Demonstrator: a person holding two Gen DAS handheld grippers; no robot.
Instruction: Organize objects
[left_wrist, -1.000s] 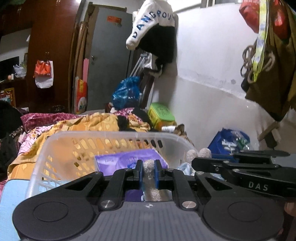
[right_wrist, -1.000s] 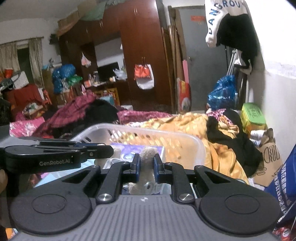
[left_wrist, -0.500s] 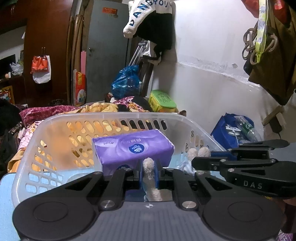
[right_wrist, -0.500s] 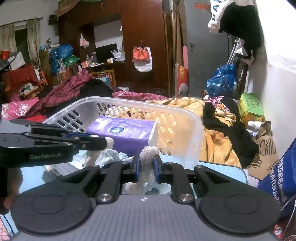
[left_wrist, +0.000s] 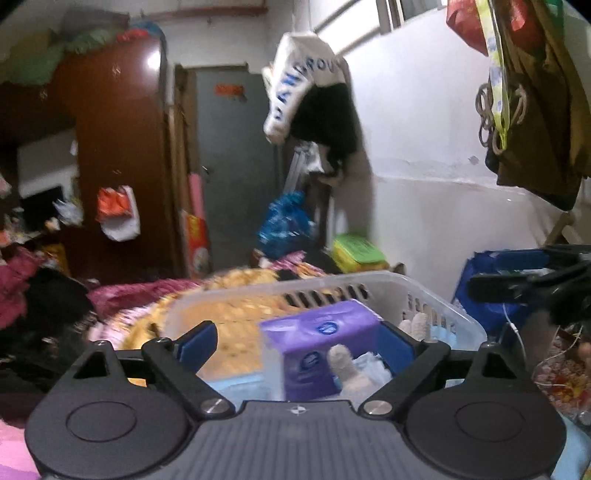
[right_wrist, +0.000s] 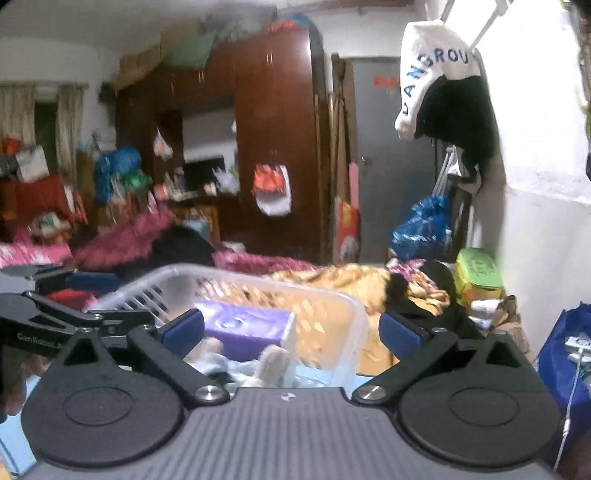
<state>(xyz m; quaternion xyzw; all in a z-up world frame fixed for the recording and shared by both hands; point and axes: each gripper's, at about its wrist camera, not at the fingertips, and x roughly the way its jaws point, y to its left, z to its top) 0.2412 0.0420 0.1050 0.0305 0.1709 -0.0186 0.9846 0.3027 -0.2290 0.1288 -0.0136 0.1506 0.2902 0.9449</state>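
A white plastic basket (left_wrist: 332, 277) (right_wrist: 266, 282) stands just ahead of both grippers. Inside it lie a purple tissue pack (left_wrist: 321, 330) (right_wrist: 245, 325) and a beige plush toy (left_wrist: 341, 360) (right_wrist: 273, 363) on light blue cloth. My left gripper (left_wrist: 297, 343) is opening, jaws spread wide. The toy's limb sits low between them, touching neither pad. My right gripper (right_wrist: 291, 328) is opening too, with the toy's other limb loose below its gap. Each gripper shows at the edge of the other's view, the right gripper (left_wrist: 517, 284) and the left gripper (right_wrist: 74, 317).
A yellow blanket (right_wrist: 351, 277) and heaped clothes lie beyond the basket. A blue bag (left_wrist: 491, 291) stands to the right by the white wall (left_wrist: 424, 221). A green box (right_wrist: 476, 269) sits near the corner, and garments (left_wrist: 535, 110) hang overhead on the right.
Both grippers were shut on the plush toy's limbs and have let go, jaws now spread wide. The toy rests in the basket. Both views have drawn back and tilted upward.
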